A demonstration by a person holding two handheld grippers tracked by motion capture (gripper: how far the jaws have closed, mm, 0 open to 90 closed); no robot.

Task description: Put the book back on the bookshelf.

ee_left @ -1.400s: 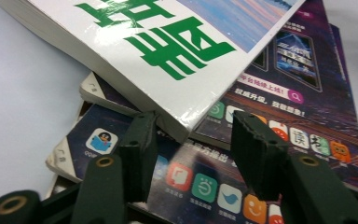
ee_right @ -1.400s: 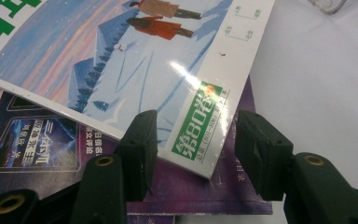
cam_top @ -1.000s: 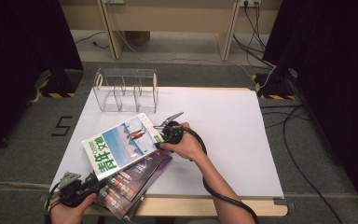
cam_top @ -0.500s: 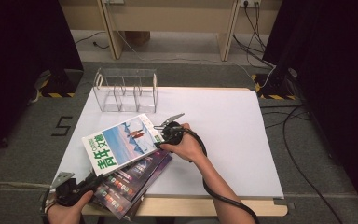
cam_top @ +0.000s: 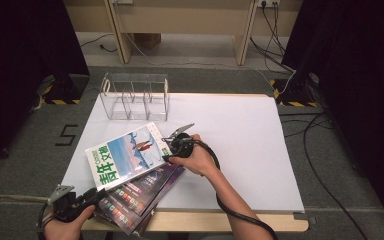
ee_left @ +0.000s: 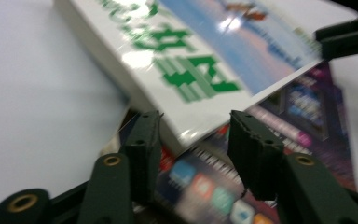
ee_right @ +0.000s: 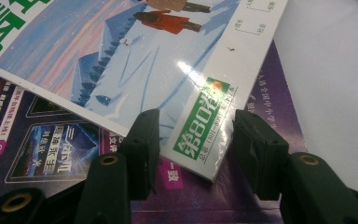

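Two tongs are on show, the left tongs [cam_top: 82, 197] and the right tongs [cam_top: 172, 145]. One white-covered magazine [cam_top: 127, 155] lies on top of one purple magazine [cam_top: 140, 192] (any more beneath cannot be told). One clear rack [cam_top: 135, 97] stands on the single surface [cam_top: 240, 140].

Looked like a lab or recording studio, not a home.
Marked by black curtains [cam_top: 20, 55] at both sides, hazard-striped stand feet [cam_top: 60, 100], loose cables [cam_top: 320, 145] across grey carpet [cam_top: 40, 145] (taped "5" [cam_top: 69, 135] included), and a white-topped table [cam_top: 260, 145].
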